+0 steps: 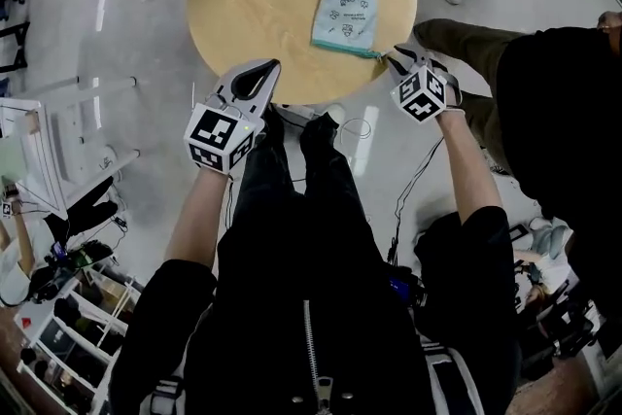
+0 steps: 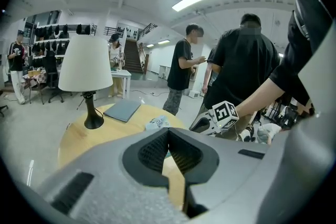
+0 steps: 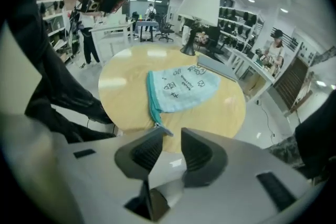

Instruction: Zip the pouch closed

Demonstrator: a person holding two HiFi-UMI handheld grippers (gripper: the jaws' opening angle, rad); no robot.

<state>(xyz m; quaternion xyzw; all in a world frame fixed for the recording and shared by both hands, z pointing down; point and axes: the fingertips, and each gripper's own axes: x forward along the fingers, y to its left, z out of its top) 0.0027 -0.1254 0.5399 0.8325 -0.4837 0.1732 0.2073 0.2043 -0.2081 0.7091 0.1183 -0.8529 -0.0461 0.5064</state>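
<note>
The pouch [image 1: 348,13] lies flat on the round surface [image 1: 248,10], with its teal zipper edge toward the person. Its pull [image 3: 162,129] lies just off one jaw tip of the right tongs [image 3: 172,136], which stand slightly apart and empty. The left tongs [image 2: 168,131] are closed on nothing at the surface's near edge. A lamp [image 2: 85,63] stands beyond.

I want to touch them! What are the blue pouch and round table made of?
The pouch looks like soft matte cloth: it lies limp, with printed pictures. The table looks like pale wood, smooth and slightly shiny, since lights reflect on it; maybe only veneer.
</note>
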